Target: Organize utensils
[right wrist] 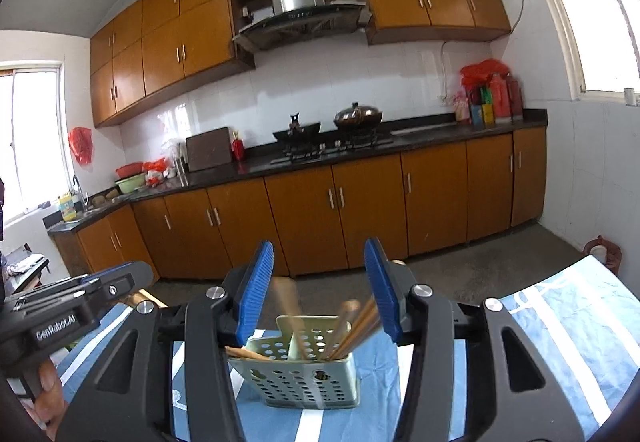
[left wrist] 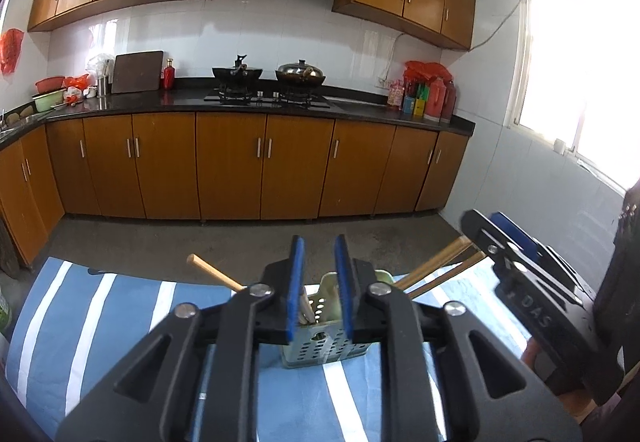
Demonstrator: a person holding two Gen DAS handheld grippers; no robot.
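A pale green perforated utensil holder [left wrist: 320, 346] [right wrist: 304, 378] stands on a blue-and-white striped cloth [left wrist: 100, 306] [right wrist: 560, 322]. Wooden chopsticks [right wrist: 352, 326] lean out of its right side, and one [left wrist: 216, 274] leans out to the left. My left gripper [left wrist: 320, 242] hovers just over the holder with a narrow gap and nothing between its pads. My right gripper [right wrist: 319, 244] is open wide above the holder. A blurred chopstick [right wrist: 288, 306] stands loose between its fingers, its lower end in the holder. Each gripper shows in the other's view, at the side [left wrist: 492, 226] [right wrist: 120, 278].
Beyond the table's far edge lies grey floor, then a row of brown cabinets [left wrist: 232, 166] under a dark counter with a stove and two woks [left wrist: 300, 74]. A thumb [right wrist: 48, 378] grips the left tool's handle. A dark red jar [right wrist: 604, 254] stands past the table's right corner.
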